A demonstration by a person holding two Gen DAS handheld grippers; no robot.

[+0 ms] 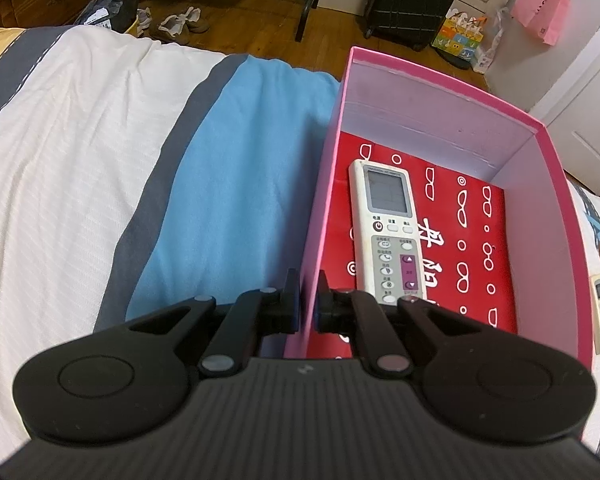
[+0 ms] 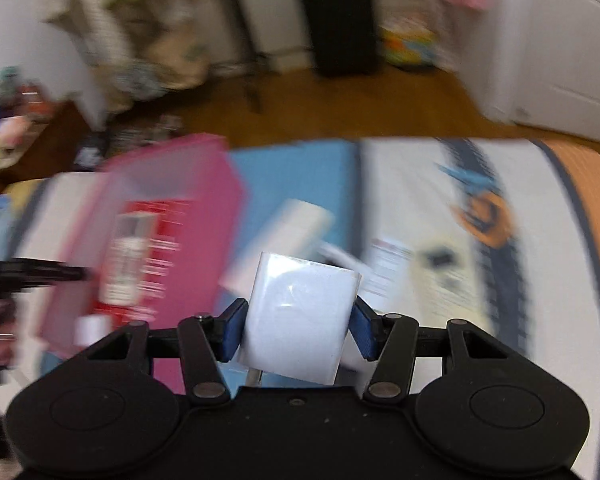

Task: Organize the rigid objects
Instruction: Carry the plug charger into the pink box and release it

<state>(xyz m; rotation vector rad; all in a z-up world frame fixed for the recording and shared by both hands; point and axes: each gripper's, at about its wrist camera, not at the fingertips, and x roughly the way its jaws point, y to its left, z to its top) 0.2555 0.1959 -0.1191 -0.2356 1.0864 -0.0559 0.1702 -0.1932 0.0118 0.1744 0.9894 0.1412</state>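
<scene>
Left gripper (image 1: 306, 300): jaws clamped on near wall of the pink cardboard box (image 1: 440, 116) on the bed, likely steadying it.
Right gripper (image 2: 296, 332): jaws grasping a small white rectangular block (image 2: 300, 320), aloft beside the box, probably bound inside.
Box contents: white remote control (image 1: 388, 232).

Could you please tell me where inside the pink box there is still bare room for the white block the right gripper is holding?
In the pink box, the red floor lies bare between the white remote and the right wall, and along the far wall. The left side is crowded: the remote and the left gripper clamping that wall. The right gripper holds the white block.
</scene>
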